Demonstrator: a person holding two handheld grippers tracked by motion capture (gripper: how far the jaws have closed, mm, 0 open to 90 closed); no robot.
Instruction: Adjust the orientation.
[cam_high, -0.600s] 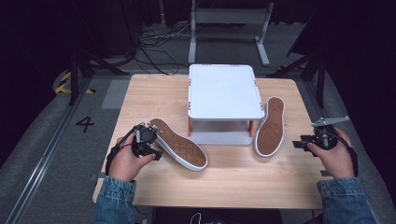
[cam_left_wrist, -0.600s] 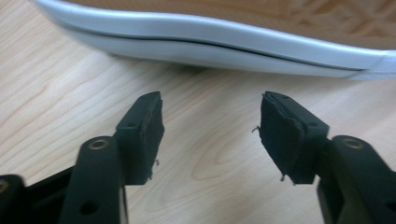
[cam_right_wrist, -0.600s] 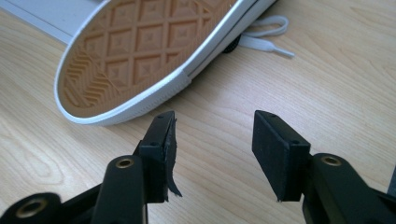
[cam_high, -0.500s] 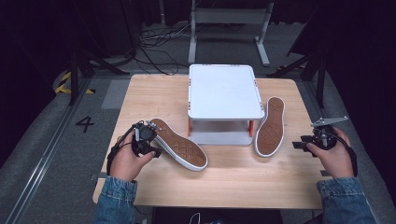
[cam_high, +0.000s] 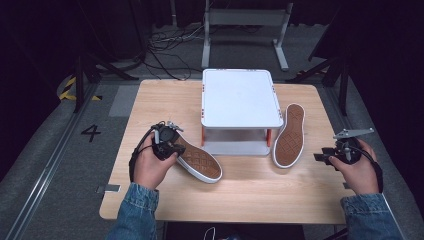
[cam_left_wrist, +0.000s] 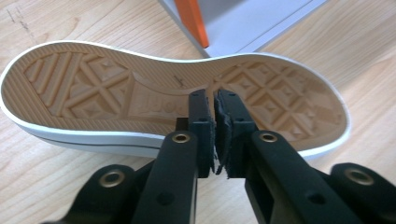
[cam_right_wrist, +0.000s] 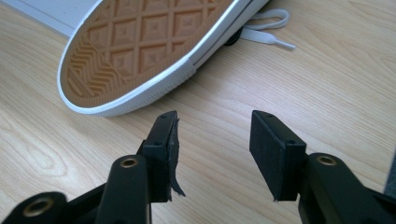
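Two shoes lie sole-up on the table (cam_high: 240, 200), one on each side of a white stand (cam_high: 241, 97). Left shoe (cam_high: 197, 160) rests near the stand's front-left corner, lying at a slant; in the left gripper view its tan, diamond-patterned sole (cam_left_wrist: 140, 93) spans the frame just beyond the jaws. Left tongs (cam_high: 170, 142) are closed, pads pressed together with nothing between them, tips just beside the shoe's rim. Right shoe (cam_high: 290, 135) lies beside the stand's right edge, with a white lace (cam_right_wrist: 261, 25) beneath it. Right tongs (cam_high: 327, 156) stand open over bare wood, near the shoe but apart from it.
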